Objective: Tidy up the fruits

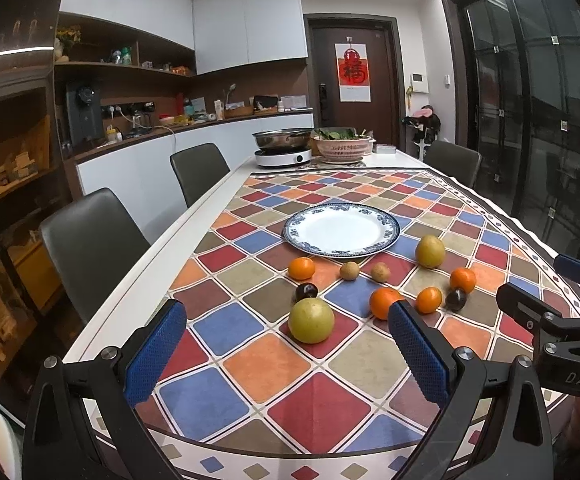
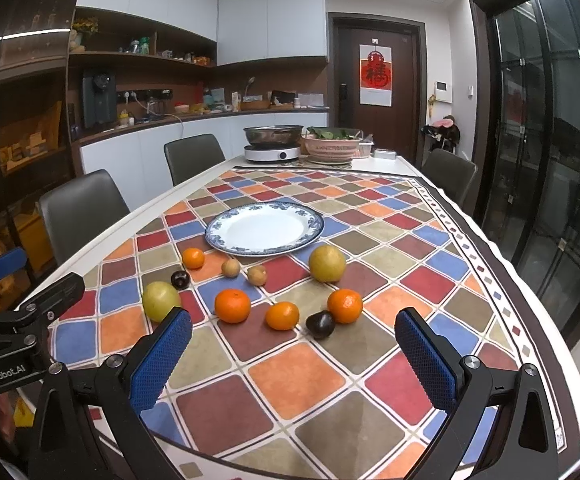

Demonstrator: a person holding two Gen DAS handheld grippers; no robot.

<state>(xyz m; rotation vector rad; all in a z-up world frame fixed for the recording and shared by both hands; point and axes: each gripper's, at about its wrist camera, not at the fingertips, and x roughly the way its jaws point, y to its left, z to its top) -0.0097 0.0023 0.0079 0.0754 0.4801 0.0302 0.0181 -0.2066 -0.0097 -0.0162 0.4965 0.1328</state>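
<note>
A white plate with a blue rim [image 1: 341, 230] [image 2: 265, 229] lies empty on the checked tablecloth. In front of it lie several loose fruits: two yellow-green pears [image 1: 311, 320] [image 1: 430, 251] [image 2: 161, 301] [image 2: 327, 263], several oranges [image 1: 301, 268] [image 1: 385, 303] [image 2: 232, 305] [image 2: 345, 305], two dark plums [image 1: 306, 291] [image 2: 320, 324] and two small brown fruits [image 1: 349, 270] [image 2: 257, 275]. My left gripper [image 1: 285, 338] is open and empty, just short of the near pear. My right gripper [image 2: 294, 344] is open and empty, just short of the oranges and plum.
A steel pot on an induction hob [image 1: 283, 146] and a pink basket of greens [image 1: 342, 142] stand at the table's far end. Grey chairs [image 1: 89, 240] line the left side, one [image 1: 452, 162] stands at the far right. The table's near edge is under both grippers.
</note>
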